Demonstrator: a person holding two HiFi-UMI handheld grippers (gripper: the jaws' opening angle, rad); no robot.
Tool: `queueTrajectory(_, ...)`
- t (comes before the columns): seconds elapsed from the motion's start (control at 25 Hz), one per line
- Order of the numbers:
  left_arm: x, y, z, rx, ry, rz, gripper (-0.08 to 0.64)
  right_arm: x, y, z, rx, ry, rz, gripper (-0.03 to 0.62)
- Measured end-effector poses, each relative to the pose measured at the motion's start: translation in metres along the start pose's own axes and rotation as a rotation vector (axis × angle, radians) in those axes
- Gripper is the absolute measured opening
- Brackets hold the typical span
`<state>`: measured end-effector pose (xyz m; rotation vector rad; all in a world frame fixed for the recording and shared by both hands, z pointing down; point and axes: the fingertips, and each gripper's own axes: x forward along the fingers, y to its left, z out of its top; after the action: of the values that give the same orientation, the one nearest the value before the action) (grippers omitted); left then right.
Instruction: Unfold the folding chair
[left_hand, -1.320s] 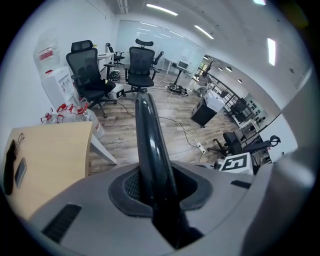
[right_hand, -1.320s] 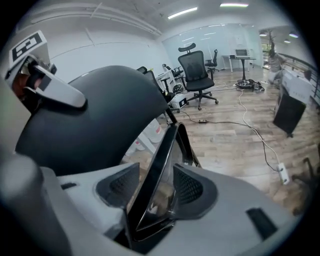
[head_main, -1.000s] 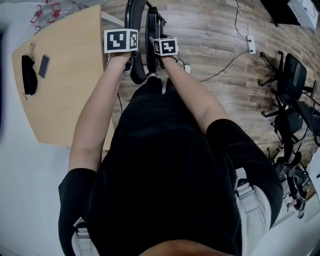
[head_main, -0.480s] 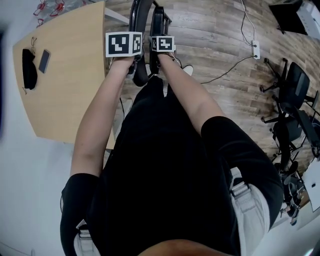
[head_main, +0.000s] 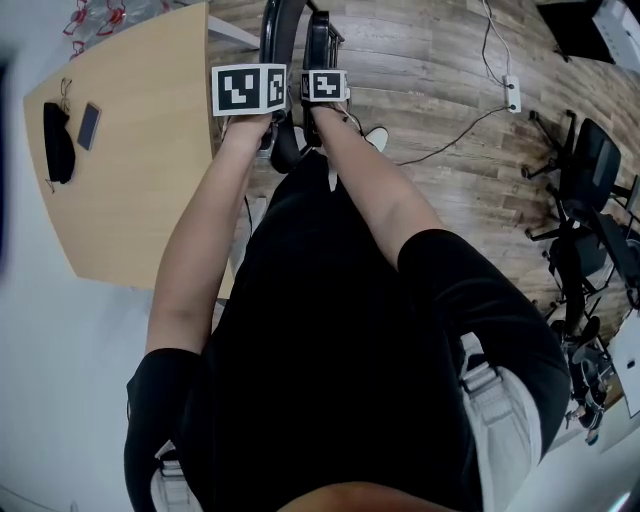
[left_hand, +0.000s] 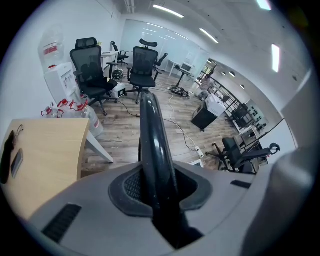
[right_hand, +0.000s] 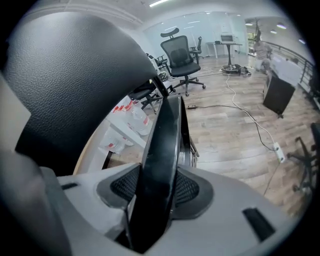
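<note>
The folding chair (head_main: 288, 40) is being kept at the top centre of the head view, folded flat and standing on the wooden floor just right of the table (head_main: 140, 160). The left gripper (left_hand: 159, 186) is being clamped on a rounded black tube (left_hand: 151, 130) of the frame, with the pads being pressed against both its sides. The jaws of the right gripper (right_hand: 156, 192) have just been closing, and they are now being pressed onto a flat black panel (right_hand: 164, 145) of the chair, which is being held edge-on between them.

The chair is being judged stiff and fairly heavy, with hinges that may be resisting. The glossy tube is probably slippery, so some turning in the jaws is to be expected. The holds being used now are being judged sound ones: the tube on one side and the panel's edge on the other, so that the two can be drawn apart.
</note>
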<state>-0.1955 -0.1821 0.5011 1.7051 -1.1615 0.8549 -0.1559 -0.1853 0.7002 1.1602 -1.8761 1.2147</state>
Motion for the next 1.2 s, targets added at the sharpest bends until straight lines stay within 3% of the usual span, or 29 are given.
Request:
queueTrajectory(0.64, -0.006, 0.013, -0.003, 0.025, -0.006, -0.038, 0.075, -0.003, -0.02, -0.007, 0.041, 0.019, 0.017, 0.179)
queueTrajectory(0.92, -0.01, 0.048, -0.01, 0.074, 0.004, -0.056, 0.077, 0.005, -0.01, -0.012, 0.06, 0.034, 0.007, 0.179)
queueTrajectory(1.2, -0.011, 0.092, -0.016, 0.035, 0.0, -0.076, 0.067, 0.012, -0.013, -0.014, 0.075, 0.038, 0.041, 0.179)
